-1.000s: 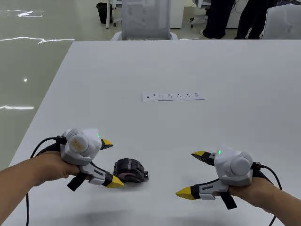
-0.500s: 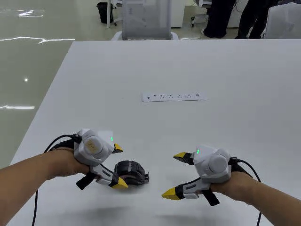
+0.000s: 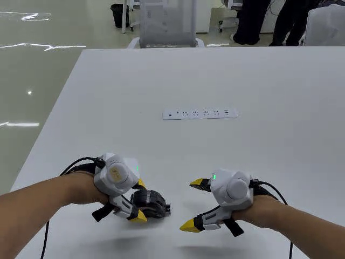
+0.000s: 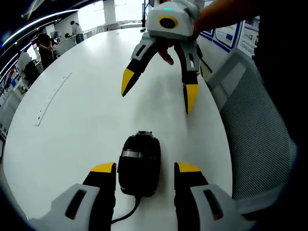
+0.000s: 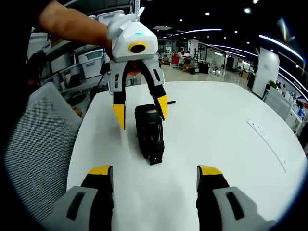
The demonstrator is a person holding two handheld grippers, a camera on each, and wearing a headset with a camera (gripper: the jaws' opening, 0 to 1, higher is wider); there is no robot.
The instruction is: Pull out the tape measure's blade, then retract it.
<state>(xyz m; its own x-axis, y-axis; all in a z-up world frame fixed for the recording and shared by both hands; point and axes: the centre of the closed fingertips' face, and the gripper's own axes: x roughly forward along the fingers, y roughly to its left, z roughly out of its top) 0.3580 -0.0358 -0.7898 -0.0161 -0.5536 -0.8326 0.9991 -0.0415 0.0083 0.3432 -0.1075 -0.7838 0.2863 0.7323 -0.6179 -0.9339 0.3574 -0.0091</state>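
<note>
A black tape measure point(image 3: 152, 201) lies on the white table point(image 3: 215, 75) near its front edge, its blade end pointing right. My left gripper point(image 3: 140, 200) is open, one yellow-tipped jaw on each side of the case, with a small gap on one side. In the left gripper view the tape measure point(image 4: 139, 161) sits between my left gripper point(image 4: 146, 168), and the right gripper point(image 4: 159, 89) faces it from beyond. My right gripper point(image 3: 192, 205) is open a short way right of the case. In the right gripper view, my right gripper point(image 5: 155, 171) points at the tape measure point(image 5: 149, 130).
A white power strip point(image 3: 199, 113) lies across the middle of the table. An office chair point(image 3: 167, 24) stands at the far end, with people behind it at the back right. The table's left edge point(image 3: 48, 129) drops to a shiny floor.
The left gripper has moved right and now has a jaw on each side of the tape measure. The right gripper has moved left, closer to it. The tape measure has stayed put.
</note>
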